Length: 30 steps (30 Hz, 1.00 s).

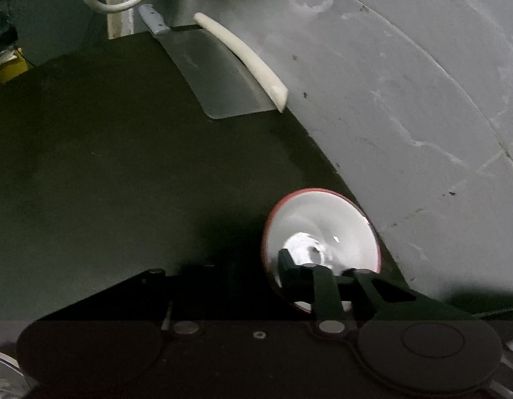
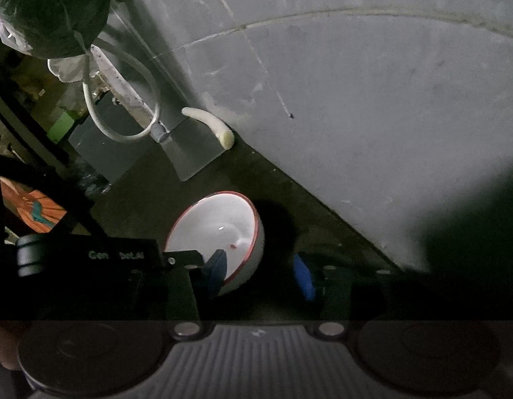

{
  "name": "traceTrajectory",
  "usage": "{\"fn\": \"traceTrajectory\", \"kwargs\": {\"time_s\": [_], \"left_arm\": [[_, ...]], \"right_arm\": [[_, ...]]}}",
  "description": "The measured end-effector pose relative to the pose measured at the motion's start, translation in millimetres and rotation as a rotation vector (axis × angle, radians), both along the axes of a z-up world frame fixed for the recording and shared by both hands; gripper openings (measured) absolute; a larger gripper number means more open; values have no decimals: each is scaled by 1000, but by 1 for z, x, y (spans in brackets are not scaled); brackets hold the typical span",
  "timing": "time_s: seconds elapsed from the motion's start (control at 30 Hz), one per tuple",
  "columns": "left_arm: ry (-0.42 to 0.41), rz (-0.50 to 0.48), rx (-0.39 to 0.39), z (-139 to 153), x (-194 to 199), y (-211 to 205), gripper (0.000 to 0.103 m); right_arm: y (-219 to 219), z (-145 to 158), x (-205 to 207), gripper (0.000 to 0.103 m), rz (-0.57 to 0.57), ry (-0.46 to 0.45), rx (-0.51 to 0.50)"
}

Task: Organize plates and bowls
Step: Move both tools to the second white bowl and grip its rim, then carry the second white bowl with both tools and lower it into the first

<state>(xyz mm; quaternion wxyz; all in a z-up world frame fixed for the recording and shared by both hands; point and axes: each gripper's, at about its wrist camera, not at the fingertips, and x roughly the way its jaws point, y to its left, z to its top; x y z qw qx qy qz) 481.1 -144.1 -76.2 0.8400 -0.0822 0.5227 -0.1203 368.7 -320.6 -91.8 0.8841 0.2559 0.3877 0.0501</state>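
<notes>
A white bowl (image 1: 323, 222) with a red rim is tilted over the dark counter (image 1: 106, 166), close to the grey wall. My left gripper (image 1: 273, 266) is shut on the bowl's near-left rim, with one black finger (image 1: 288, 266) inside the bowl and the other lost in shadow outside. In the right wrist view the same bowl (image 2: 223, 226) sits low in the middle, and the left gripper (image 2: 190, 259) reaches it from the left. My right gripper (image 2: 261, 272) is open. Its left blue pad (image 2: 218, 269) overlaps the bowl's inside; its right pad (image 2: 304, 276) stands apart from the bowl.
A cleaver (image 2: 193, 153) lies on the counter by the wall with a pale white stick-shaped thing (image 2: 210, 123) beside it. A white hose loop (image 2: 123, 126) and a plastic bag (image 2: 57, 10) hang at the far left. The grey wall (image 2: 356, 99) closes off the right side.
</notes>
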Motion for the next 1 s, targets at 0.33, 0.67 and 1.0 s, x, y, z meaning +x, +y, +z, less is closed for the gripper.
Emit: {"fn": "traceTrajectory", "kwargs": {"time_s": [0.33, 0.67, 1.0], "left_arm": [[6, 32, -33, 6, -22, 3, 12], [-38, 73, -88, 28, -81, 12, 12], [-149, 77, -134, 83, -133, 23, 12]], "right_arm": [[2, 3, -15, 24, 58, 1, 44], [2, 28, -66, 24, 114, -49, 31], [11, 83, -117, 24, 148, -163, 3]]}}
